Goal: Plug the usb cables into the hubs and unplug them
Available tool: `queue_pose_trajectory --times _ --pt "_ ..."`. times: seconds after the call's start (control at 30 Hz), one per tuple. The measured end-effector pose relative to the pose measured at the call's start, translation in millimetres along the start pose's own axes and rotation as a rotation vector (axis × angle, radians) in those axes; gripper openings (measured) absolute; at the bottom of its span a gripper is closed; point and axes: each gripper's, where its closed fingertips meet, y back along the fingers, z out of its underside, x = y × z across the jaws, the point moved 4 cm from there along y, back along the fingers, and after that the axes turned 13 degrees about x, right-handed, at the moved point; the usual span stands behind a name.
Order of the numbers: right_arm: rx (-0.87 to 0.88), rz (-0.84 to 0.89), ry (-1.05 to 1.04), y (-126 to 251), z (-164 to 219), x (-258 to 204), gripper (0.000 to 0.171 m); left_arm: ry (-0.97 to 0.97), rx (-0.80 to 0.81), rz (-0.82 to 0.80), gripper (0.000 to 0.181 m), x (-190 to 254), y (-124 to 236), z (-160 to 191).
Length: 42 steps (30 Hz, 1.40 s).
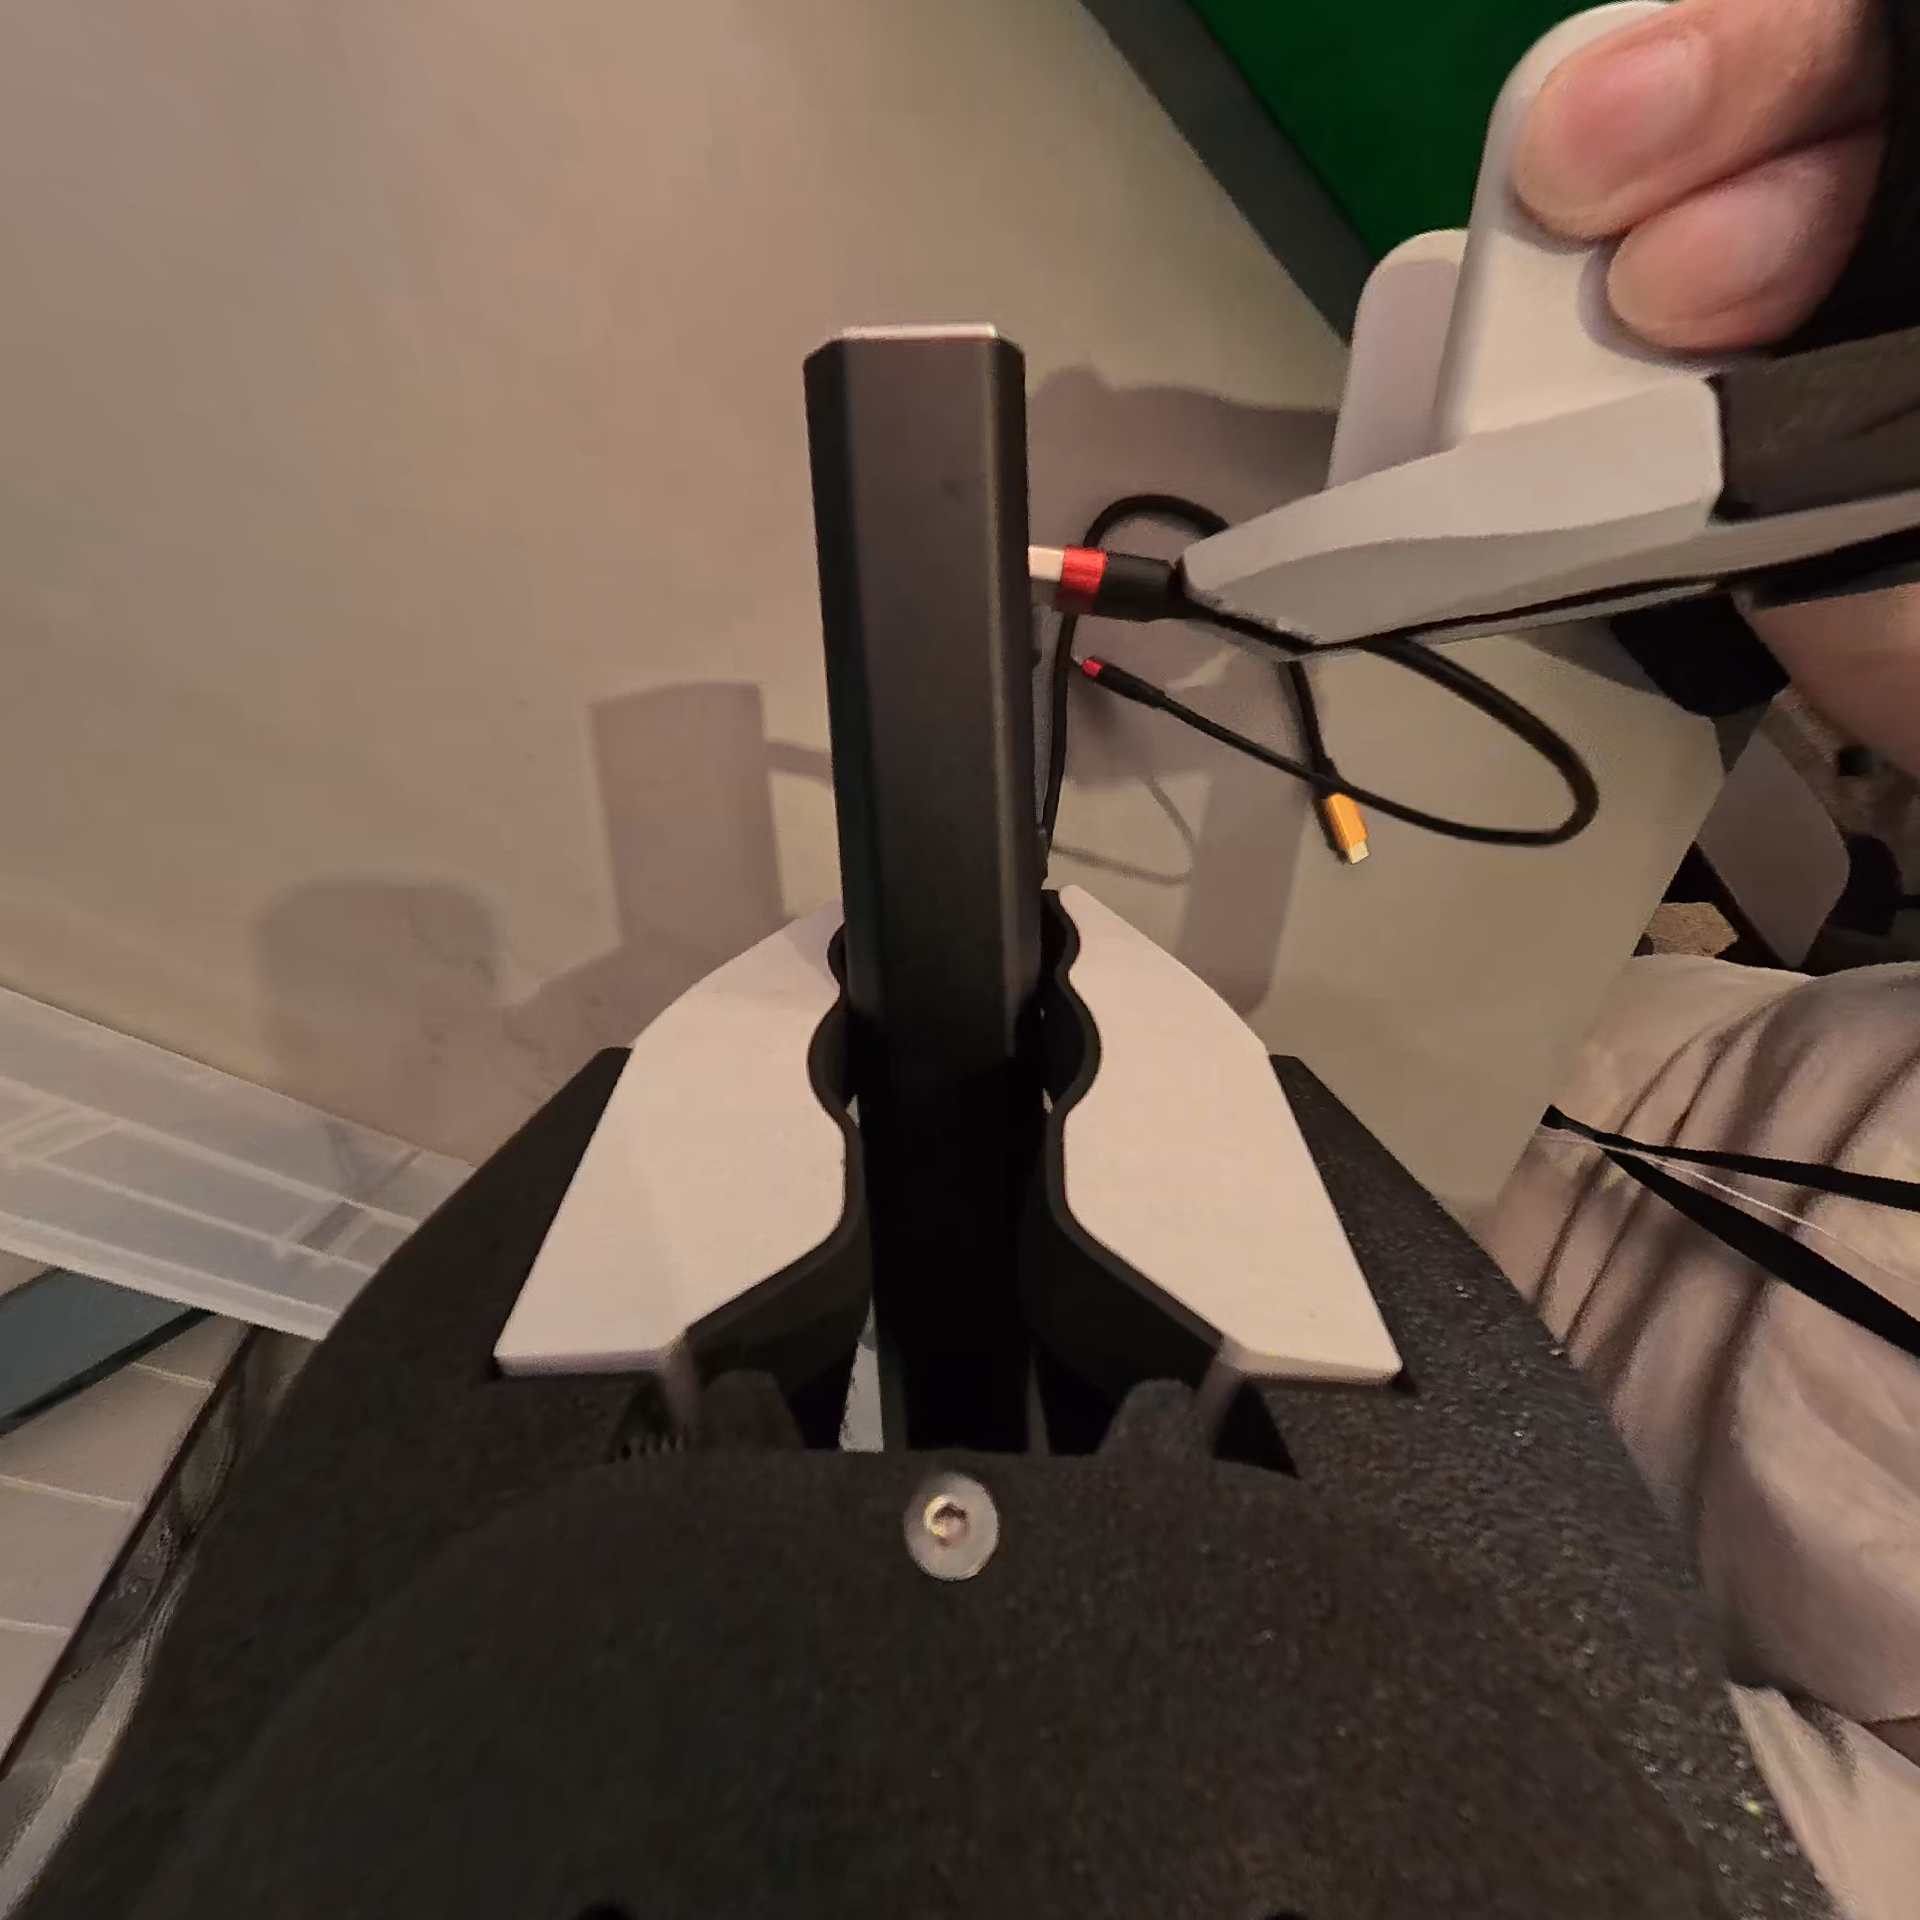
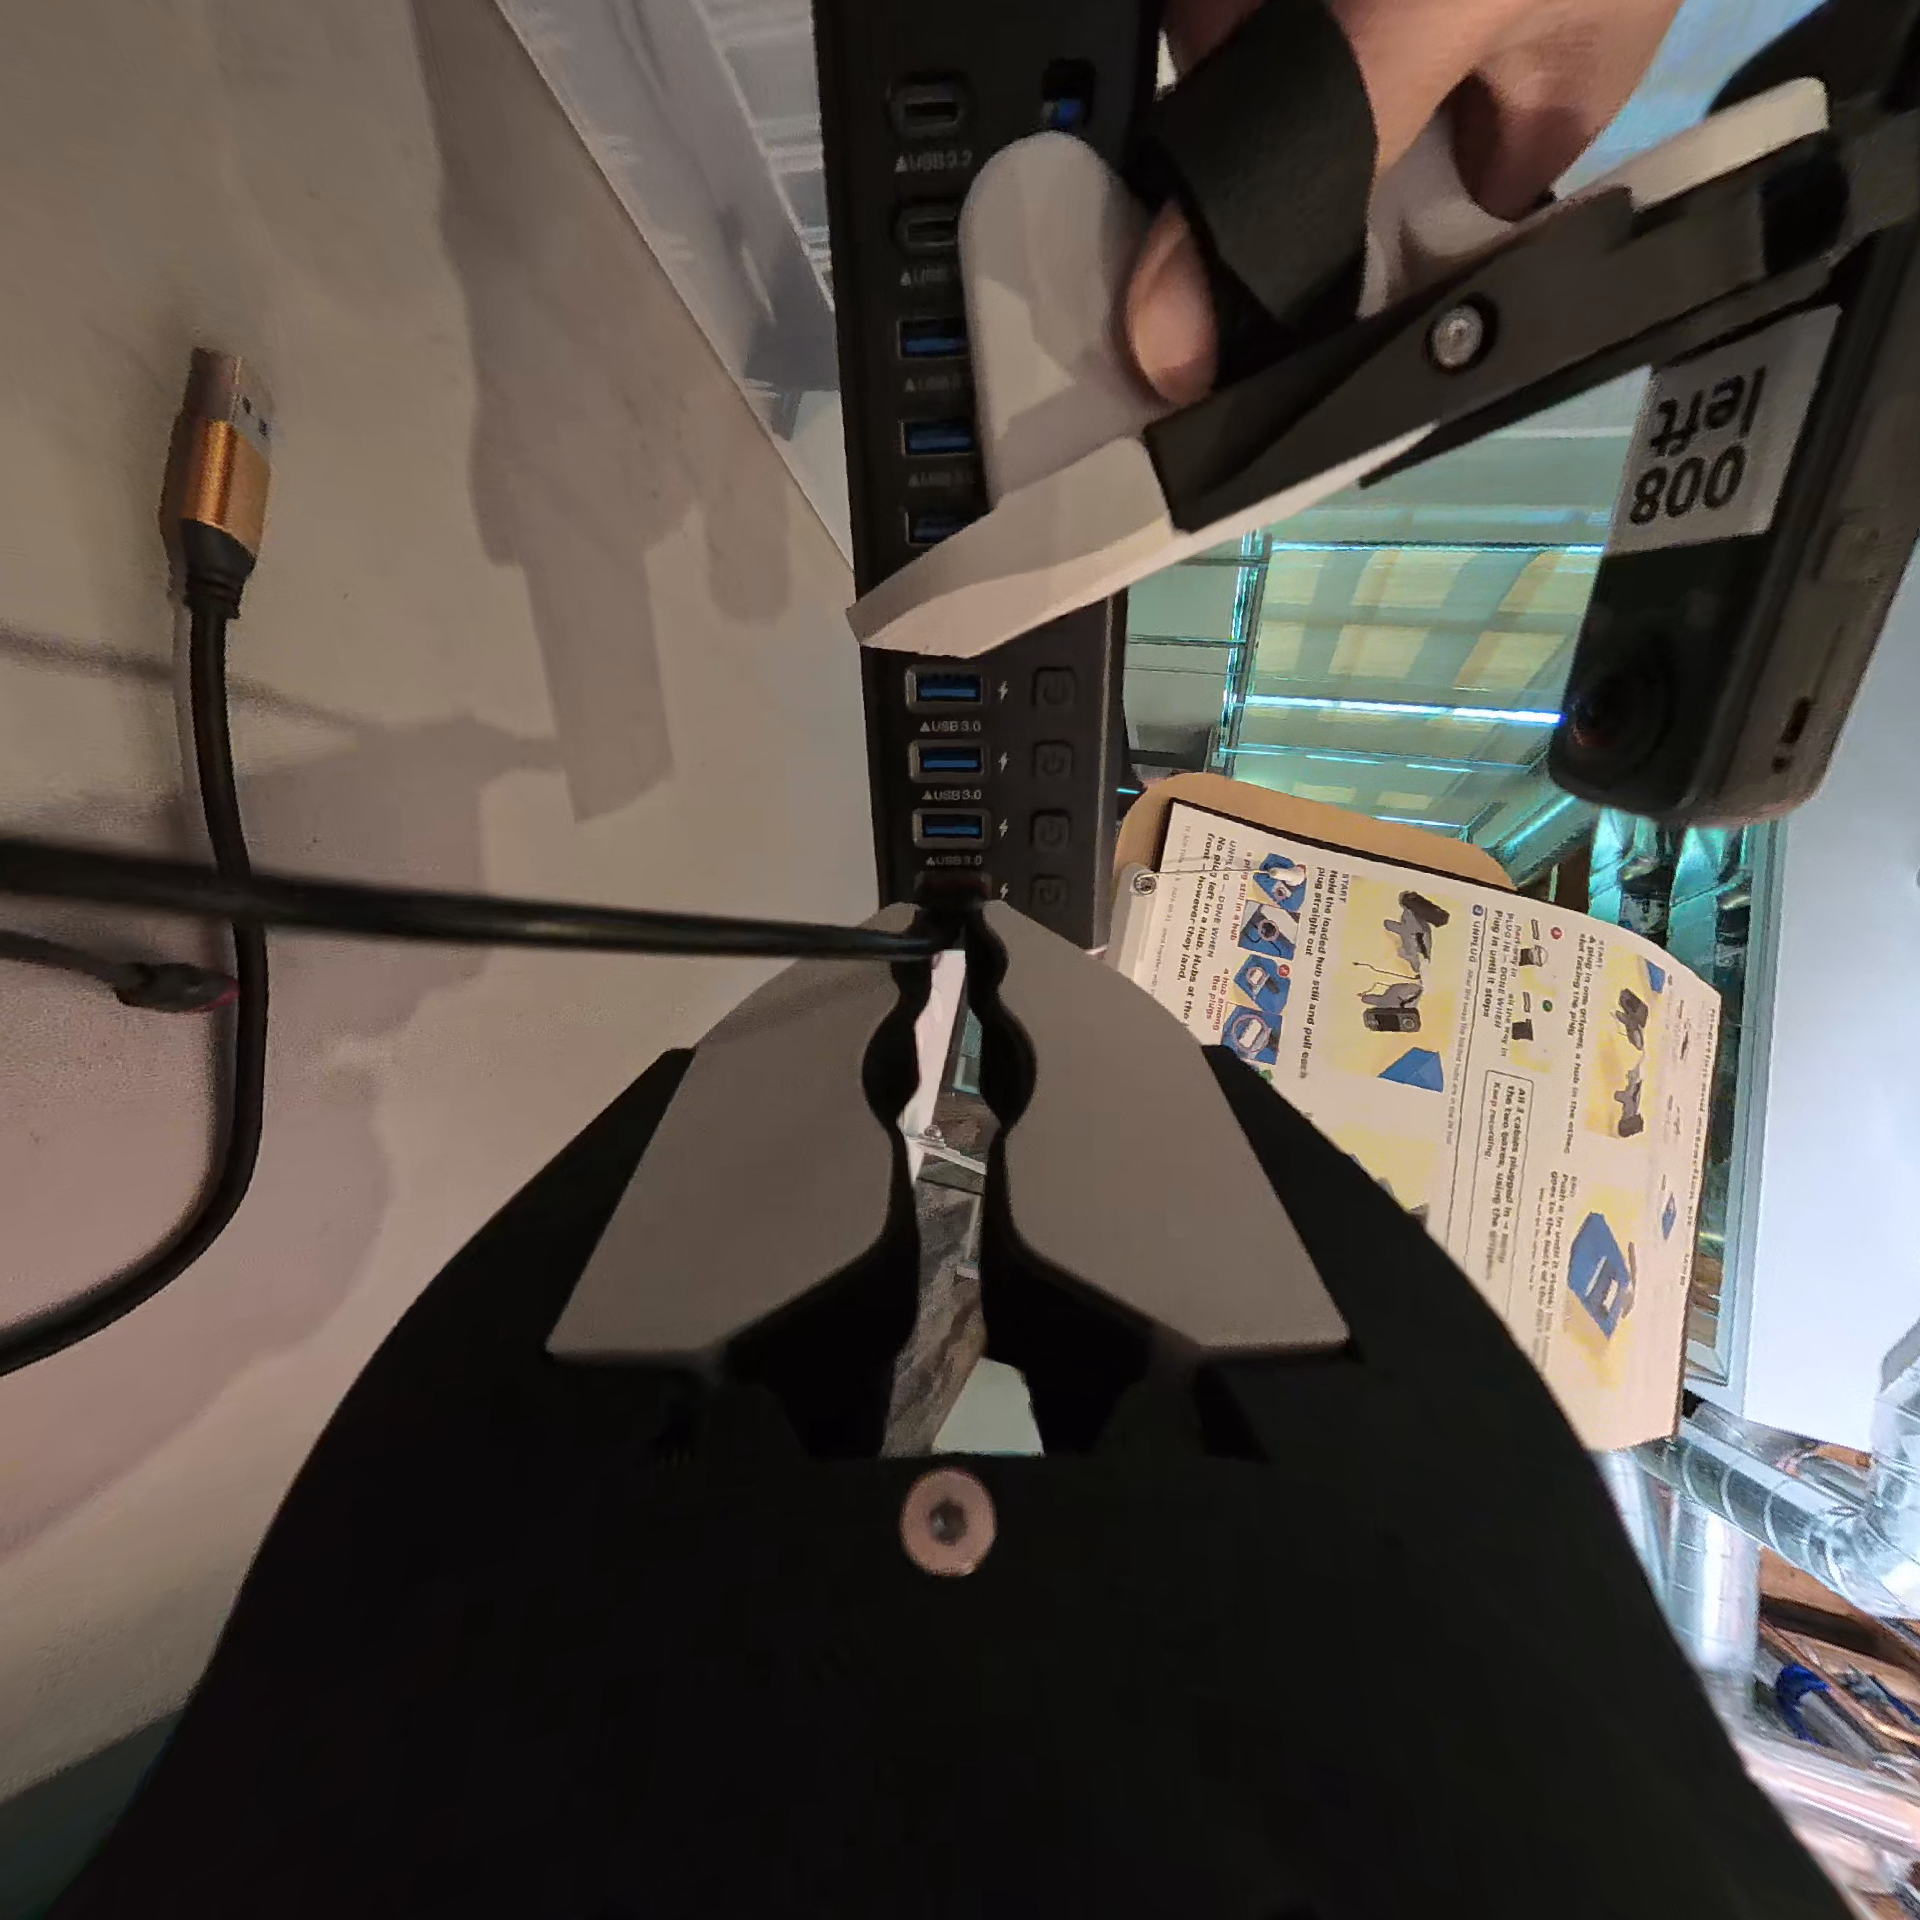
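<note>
My left gripper (image 1: 940, 935) is shut on a long black USB hub (image 1: 925, 675) and holds it upright above the white table (image 1: 416, 416). My right gripper (image 2: 951, 920) is shut on a black plug with a red collar (image 1: 1091, 584). The plug's silver tip meets the hub's side, and part of the tip still shows. In the right wrist view the hub (image 2: 1081, 748) shows a row of blue ports, and the plug sits at the lowest one. Its black cable (image 2: 468, 914) runs off to the left. The left gripper's finger (image 2: 1039, 499) crosses the hub higher up.
A gold-collared plug (image 2: 213, 478) and a thin red-tipped cable end (image 1: 1091, 670) lie loose on the table. A clear plastic bin (image 1: 156, 1164) stands at the left. A printed instruction sheet on cardboard (image 2: 1455, 1091) stands beyond the hub. The person's leg (image 1: 1766, 1195) is at the right. My right fingertips sit around 6 centimeters from my left ones.
</note>
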Motion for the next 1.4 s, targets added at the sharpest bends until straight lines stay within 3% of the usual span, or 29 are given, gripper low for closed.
queue_pose_trajectory --times 0.27,0.7,1.2,1.4 --pt "0.054 0.021 -0.088 7 5 4 0.007 0.014 0.021 0.094 0.032 5 -1 0" --pt "-0.04 0.067 -0.122 -13 10 -8 0.008 0.19 -0.01 -0.001 0.031 -9 -7 5" --pt "-0.042 0.063 0.003 -14 8 -17 0.008 0.191 -0.039 0.001 0.031 -12 -12 9" --pt "-0.018 0.041 -0.105 -5 14 -12 0.008 0.119 -0.016 0.04 0.031 -6 -11 4"
